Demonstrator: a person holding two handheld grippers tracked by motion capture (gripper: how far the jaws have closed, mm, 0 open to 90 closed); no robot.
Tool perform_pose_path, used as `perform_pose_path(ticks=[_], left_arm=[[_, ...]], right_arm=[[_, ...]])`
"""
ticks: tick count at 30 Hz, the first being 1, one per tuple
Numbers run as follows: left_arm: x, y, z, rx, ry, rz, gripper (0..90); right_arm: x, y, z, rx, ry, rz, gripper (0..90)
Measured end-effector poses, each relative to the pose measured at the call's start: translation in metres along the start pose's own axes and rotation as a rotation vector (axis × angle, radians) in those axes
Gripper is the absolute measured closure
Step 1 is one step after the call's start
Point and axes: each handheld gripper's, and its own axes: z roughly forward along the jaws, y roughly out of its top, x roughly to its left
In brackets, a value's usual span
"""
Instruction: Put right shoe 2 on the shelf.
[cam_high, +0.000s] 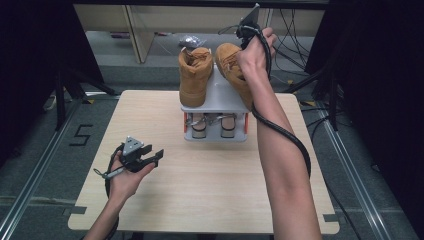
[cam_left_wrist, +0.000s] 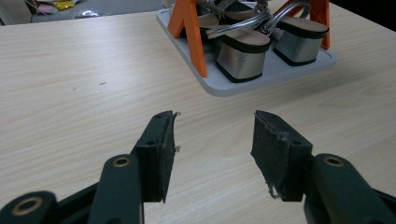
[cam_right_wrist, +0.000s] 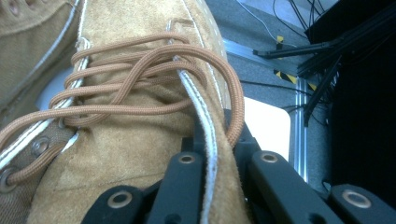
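Two tan suede boots are on the top shelf (cam_high: 216, 100) of a small grey rack. The left boot (cam_high: 194, 75) stands upright. The right boot (cam_high: 231, 67) is tilted, and my right gripper (cam_high: 246, 37) is shut on it from above. In the right gripper view the jaws (cam_right_wrist: 215, 144) pinch the white-stitched edge of that boot (cam_right_wrist: 135, 140) just below its brown laces (cam_right_wrist: 154, 60). My left gripper (cam_high: 156, 156) hovers low over the wooden table (cam_high: 210, 190) at front left, its jaws (cam_left_wrist: 214, 135) open with nothing between them.
Two silver-heeled sandals (cam_left_wrist: 243, 53) (cam_left_wrist: 299, 39) sit on the rack's lower tray (cam_left_wrist: 219, 86) between orange supports (cam_left_wrist: 191, 32). The rack stands at the table's far middle. Cables (cam_high: 295, 30) and dark stands line the floor at right; a "5" mark (cam_high: 82, 134) is at left.
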Motion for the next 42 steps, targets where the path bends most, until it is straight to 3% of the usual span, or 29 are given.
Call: perform_pose_path(ticks=[7,22,23,27,28,31,35,42], left_arm=[[0.001,-0.001,0.0,0.001,0.001,-0.002,48.2],[0.0,-0.001,0.0,0.003,-0.003,0.0,48.2],[0.0,-0.001,0.0,0.002,-0.005,0.0,48.2],[-0.001,-0.001,0.001,0.009,0.0,0.0,48.2],[-0.001,-0.001,0.002,0.005,-0.006,0.001,48.2],[-0.002,-0.002,0.002,0.01,-0.008,0.007,48.1],[-0.003,-0.002,0.003,0.011,-0.009,0.008,48.1],[-0.005,-0.003,0.004,0.014,-0.012,0.01,48.0]], right_arm=[[0.004,0.002,0.006,-0.007,0.021,0.021,85.7],[0.005,0.004,0.022,-0.033,0.029,-0.014,82.6],[0.005,0.004,0.024,-0.027,0.013,-0.021,82.6],[-0.002,0.002,0.025,-0.033,0.039,-0.006,80.9],[-0.004,0.002,0.026,-0.037,0.035,-0.024,79.4],[-0.008,0.0,0.027,-0.041,0.038,-0.006,76.4],[-0.019,-0.006,0.029,-0.055,0.003,0.002,68.8],[-0.03,-0.012,0.03,-0.067,0.032,0.036,64.0]])
